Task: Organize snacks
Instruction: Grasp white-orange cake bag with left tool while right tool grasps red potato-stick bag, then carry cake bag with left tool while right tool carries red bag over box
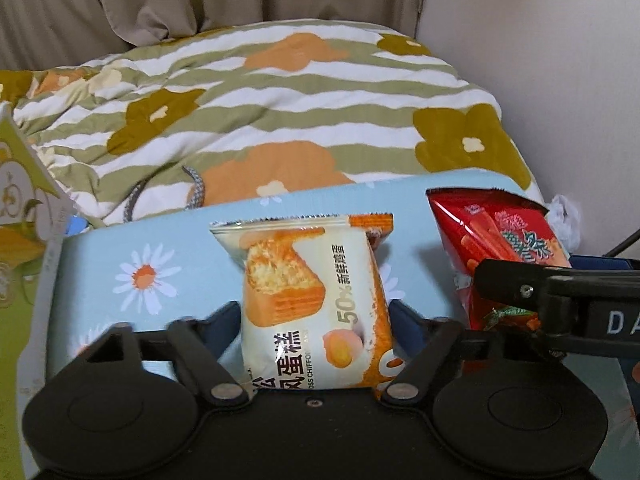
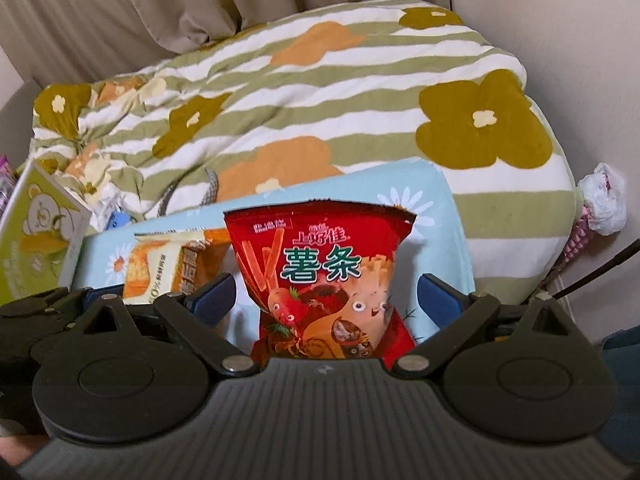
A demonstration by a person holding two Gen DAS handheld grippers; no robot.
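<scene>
Orange cake packet (image 1: 312,300): one; red crisp bag (image 2: 324,280): one.

2 snack packs: 1 cake pack (image 1: 304,300) (orange), 1 fries bag (image 2: 324,280).

Glossy plastic cake wrapper (image 1: 308,292), glossy red chip bag (image 2: 324,276), soft cloth quilt (image 1: 280,112)

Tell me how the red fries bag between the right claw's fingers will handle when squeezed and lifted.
The red fries bag looks puffed with air, so it will probably give and crinkle rather than hold stiff. Its glossy film may be slippery against the blue pads. It is likely light for its size, and the fries inside could break under a hard squeeze.
</scene>
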